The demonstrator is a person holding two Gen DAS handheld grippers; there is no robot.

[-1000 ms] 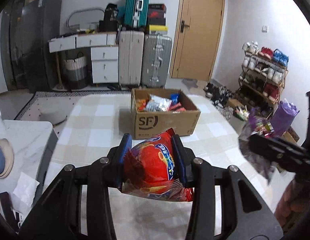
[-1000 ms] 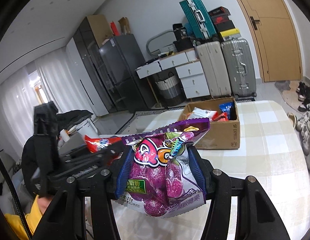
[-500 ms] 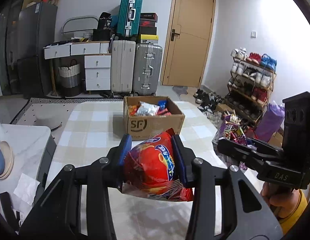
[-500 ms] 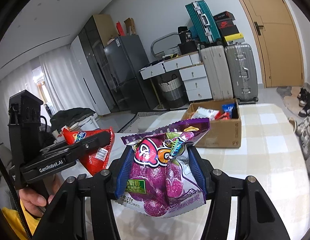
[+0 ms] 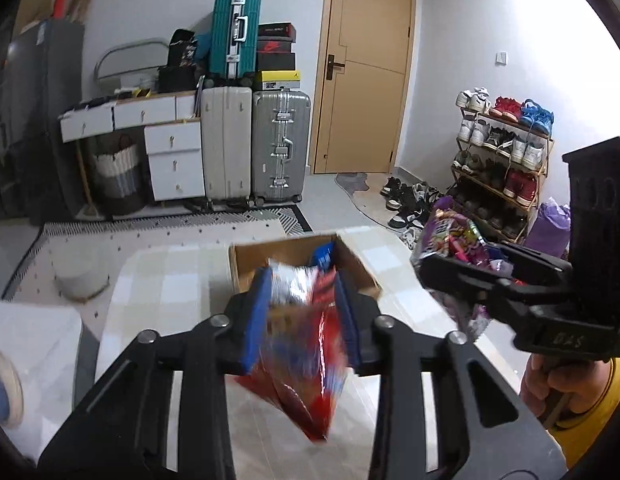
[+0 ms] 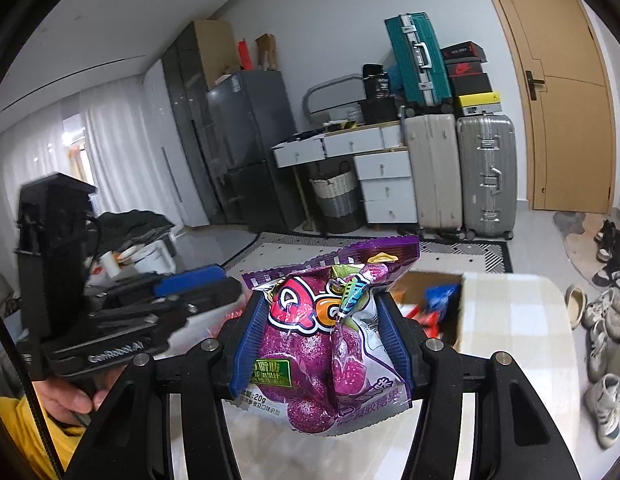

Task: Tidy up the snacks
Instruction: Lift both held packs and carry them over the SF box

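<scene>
My left gripper (image 5: 301,316) is shut on a red snack bag (image 5: 305,356), blurred and hanging low between the blue pads, just short of the cardboard box (image 5: 245,268). My right gripper (image 6: 324,332) is shut on a purple gummy candy bag (image 6: 330,344). The box shows in the right wrist view (image 6: 456,320) too, ahead and right, with snack packets inside. The right gripper with its purple bag appears at the right of the left wrist view (image 5: 458,264). The left gripper appears at the left of the right wrist view (image 6: 189,292).
The box stands on a table with a checked cloth (image 5: 165,280). Behind are suitcases (image 5: 253,144), white drawers (image 5: 173,160), a door (image 5: 366,72) and a shoe rack (image 5: 502,152). A white bucket (image 5: 79,272) stands on the floor at the left.
Both grippers have moved forward toward the box, which is now much nearer. The red bag has swung down in the left gripper's hold and looks blurred. The right gripper stays beside the left.
</scene>
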